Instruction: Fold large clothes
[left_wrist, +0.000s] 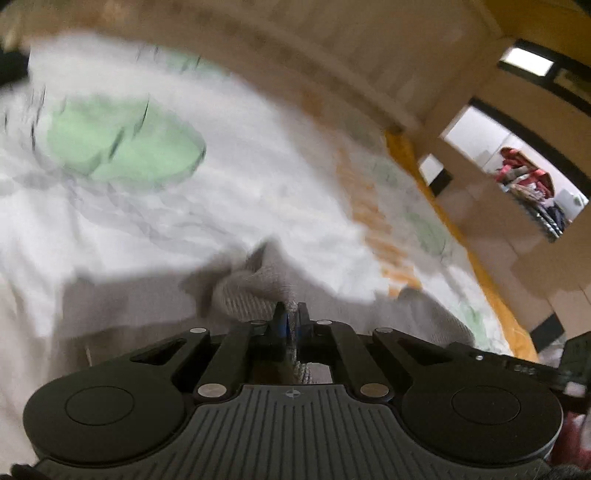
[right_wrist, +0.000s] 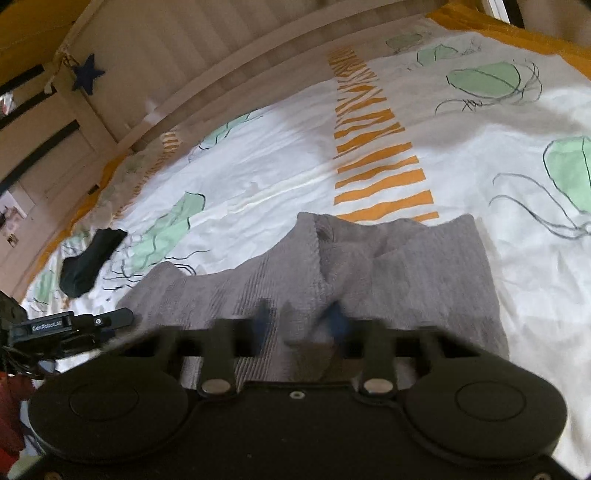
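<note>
A grey ribbed knit garment (right_wrist: 406, 266) lies spread on the bed, its far edge rumpled into peaks. My right gripper (right_wrist: 299, 321) is at the garment's near edge. Its fingers are blurred, and a raised fold of the grey knit is bunched between them, so it is shut on the cloth. In the left wrist view the same grey garment (left_wrist: 251, 291) rises in a pinched ridge. There my left gripper (left_wrist: 291, 314) is shut on it, its blue-padded fingers nearly touching with cloth between. That view is blurred.
The bed cover (right_wrist: 258, 166) is white with green shapes and an orange striped band. A dark sock (right_wrist: 88, 258) lies on it at the left. A pale slatted bed rail (right_wrist: 221, 74) runs along the far side. A doorway (left_wrist: 517, 173) opens beyond the bed.
</note>
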